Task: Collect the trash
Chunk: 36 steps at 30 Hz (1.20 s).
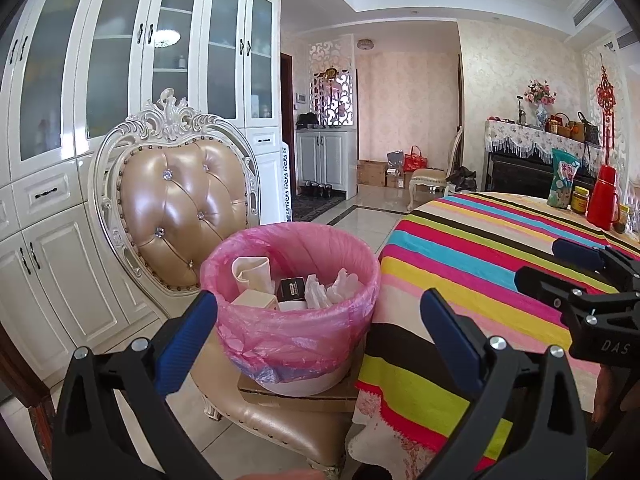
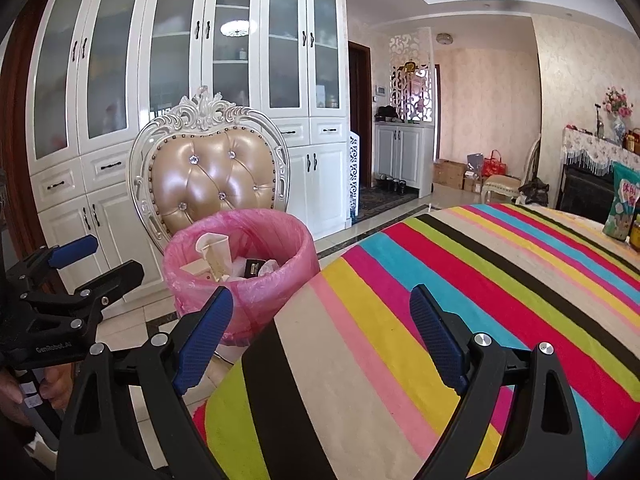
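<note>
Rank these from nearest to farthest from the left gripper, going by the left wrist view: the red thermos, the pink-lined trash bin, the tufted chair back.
1. Pink-lined trash bin: directly ahead of the left gripper, standing on the chair seat.
2. Tufted chair back: behind the bin, to the left.
3. Red thermos: far right, across the striped table.

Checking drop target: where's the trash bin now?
The pink-lined trash bin sits on cardboard on the ornate chair, left of the striped table; left-centre in the right wrist view.

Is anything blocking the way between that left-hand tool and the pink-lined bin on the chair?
Nothing visible does. The left gripper has its jaws open and empty, and the trash bin sits straight ahead on the chair, its top uncovered. The striped table lies off to the side.
</note>
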Motion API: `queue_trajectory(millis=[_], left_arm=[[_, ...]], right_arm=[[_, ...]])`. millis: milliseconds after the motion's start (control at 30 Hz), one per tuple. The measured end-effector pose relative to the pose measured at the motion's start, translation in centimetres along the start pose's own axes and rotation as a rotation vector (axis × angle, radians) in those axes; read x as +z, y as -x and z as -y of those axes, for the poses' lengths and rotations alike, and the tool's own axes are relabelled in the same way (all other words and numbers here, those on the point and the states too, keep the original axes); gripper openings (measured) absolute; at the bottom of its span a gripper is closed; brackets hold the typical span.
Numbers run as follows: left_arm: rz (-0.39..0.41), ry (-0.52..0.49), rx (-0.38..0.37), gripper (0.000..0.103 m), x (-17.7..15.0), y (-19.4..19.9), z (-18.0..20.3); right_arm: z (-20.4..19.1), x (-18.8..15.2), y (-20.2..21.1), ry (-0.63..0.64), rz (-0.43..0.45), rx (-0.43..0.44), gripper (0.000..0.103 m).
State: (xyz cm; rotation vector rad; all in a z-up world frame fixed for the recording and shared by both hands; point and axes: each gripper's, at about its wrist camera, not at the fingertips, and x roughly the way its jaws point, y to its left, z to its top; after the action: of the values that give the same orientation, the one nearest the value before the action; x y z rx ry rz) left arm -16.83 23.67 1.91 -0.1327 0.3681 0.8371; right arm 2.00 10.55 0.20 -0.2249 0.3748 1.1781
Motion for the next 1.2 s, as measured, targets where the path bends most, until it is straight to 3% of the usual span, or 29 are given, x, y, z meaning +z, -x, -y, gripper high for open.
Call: queue_trajectory(millis=[1200], left_arm=[[-0.031, -0.007, 0.015, 0.098, -0.72, -0.36, -0.36]], right_arm=[[0.49, -0.19, -0.35, -0.021, -0.008, -0.042, 0.085]])
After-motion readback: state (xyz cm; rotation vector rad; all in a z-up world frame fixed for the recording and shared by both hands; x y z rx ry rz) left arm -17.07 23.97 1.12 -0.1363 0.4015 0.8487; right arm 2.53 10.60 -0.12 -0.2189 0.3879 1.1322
